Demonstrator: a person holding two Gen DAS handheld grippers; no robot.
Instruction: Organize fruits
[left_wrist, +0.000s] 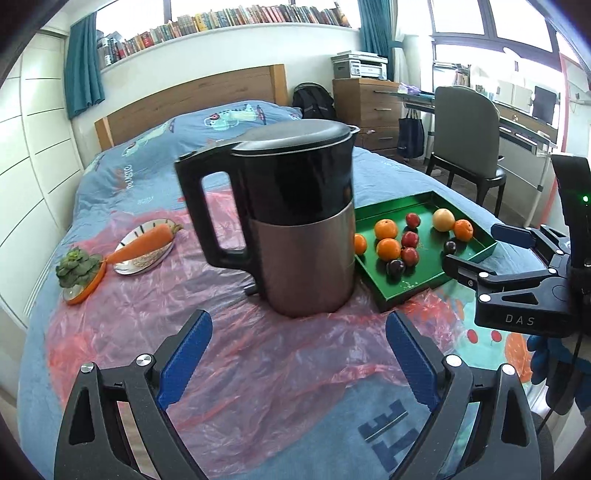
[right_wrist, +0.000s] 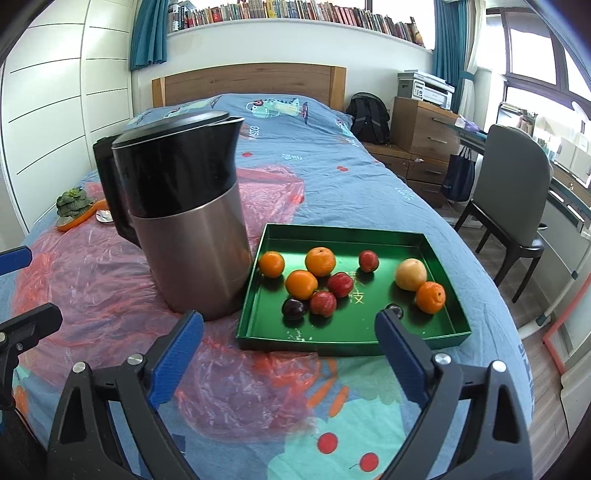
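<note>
A green tray (right_wrist: 448, 325) lies on the bed and holds several oranges (right_wrist: 320, 261), red plums (right_wrist: 340, 284), dark plums (right_wrist: 293, 308) and a pale yellow fruit (right_wrist: 410, 274). It also shows in the left wrist view (left_wrist: 397, 301). My right gripper (right_wrist: 290, 332) is open and empty, just in front of the tray's near edge. It also shows at the right in the left wrist view (left_wrist: 476, 245). My left gripper (left_wrist: 299, 332) is open and empty, in front of a black and steel kettle (left_wrist: 295, 221).
The kettle (right_wrist: 188, 221) stands on pink plastic sheeting (left_wrist: 258, 369), left of the tray. A carrot (left_wrist: 142, 245) lies on a small plate, next to a green vegetable (left_wrist: 75, 267) on an orange dish. A chair (right_wrist: 513, 199) and desk stand right of the bed.
</note>
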